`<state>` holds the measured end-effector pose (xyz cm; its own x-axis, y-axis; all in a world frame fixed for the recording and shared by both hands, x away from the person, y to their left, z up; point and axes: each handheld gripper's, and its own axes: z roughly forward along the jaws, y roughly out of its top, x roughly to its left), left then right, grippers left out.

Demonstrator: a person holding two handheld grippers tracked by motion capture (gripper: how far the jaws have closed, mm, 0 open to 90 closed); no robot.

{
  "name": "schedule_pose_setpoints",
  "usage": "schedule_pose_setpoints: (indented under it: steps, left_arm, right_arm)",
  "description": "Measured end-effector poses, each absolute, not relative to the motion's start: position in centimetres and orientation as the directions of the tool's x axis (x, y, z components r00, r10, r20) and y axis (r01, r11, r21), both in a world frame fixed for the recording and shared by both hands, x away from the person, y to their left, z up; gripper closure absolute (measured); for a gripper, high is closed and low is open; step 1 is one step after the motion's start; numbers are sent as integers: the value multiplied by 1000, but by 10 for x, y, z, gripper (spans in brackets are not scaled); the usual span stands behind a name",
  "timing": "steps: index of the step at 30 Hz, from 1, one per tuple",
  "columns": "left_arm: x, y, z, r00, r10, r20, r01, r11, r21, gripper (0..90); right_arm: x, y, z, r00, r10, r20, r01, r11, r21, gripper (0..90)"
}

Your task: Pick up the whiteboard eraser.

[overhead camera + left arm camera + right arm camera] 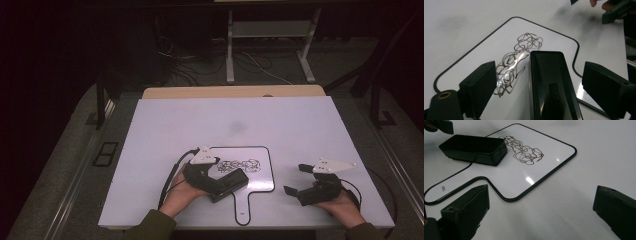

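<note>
1. On the white table [165, 130], a small handled whiteboard [260, 180] lay flat near the person's edge, its black-rimmed handle pointing toward the person.
2. Scribble [240, 165] covered the middle of the board: looping marker lines, dark in the high view and brownish in the right gripper view [525, 151].
3. Black eraser block [228, 184] sat on the board, one end just touching the near edge of the scribble (the left gripper view put the loops right at the block's far-left corner [549, 82]).
4. Left gripper [212, 182] was held in the left hand [180, 195], jaws spread wide either side of the eraser. Gaps showed between both jaws and the block's sides, so no grip on it.
5. From that gripper's camera, part of the scribble [516, 62] lay between the left jaw and the block.
6. Right gripper [296, 180] sat in the right hand [342, 205], off the board to its right, above bare table. Jaws wide open, nothing between them.
7. Right gripper view showed the eraser [474, 148] well ahead at upper left, and the board's corner [571, 151] ahead of the jaws.
8. The two grippers were well apart.
</note>
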<state>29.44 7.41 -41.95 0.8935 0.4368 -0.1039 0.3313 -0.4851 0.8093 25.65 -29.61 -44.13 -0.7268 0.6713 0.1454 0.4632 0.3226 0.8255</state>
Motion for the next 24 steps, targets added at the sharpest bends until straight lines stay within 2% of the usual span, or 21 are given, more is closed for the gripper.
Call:
schedule_pose_setpoints:
  steps: [5, 8, 24]
  left_arm:
    - [293, 70, -422, 903, 419, -98, 324, -512, 795, 153]
    - [293, 68, -423, 905, 412, -110, 332, -518, 788, 207]
    - [288, 56, -434, 909, 404, -106, 349, -597, 722, 283]
  right_arm:
    - [257, -296, -442, -725, 673, 147, 466, 323, 823, 0]
    - [257, -296, -442, -726, 673, 144, 467, 328, 822, 0]
    - [257, -296, -443, -724, 675, 142, 469, 332, 818, 0]
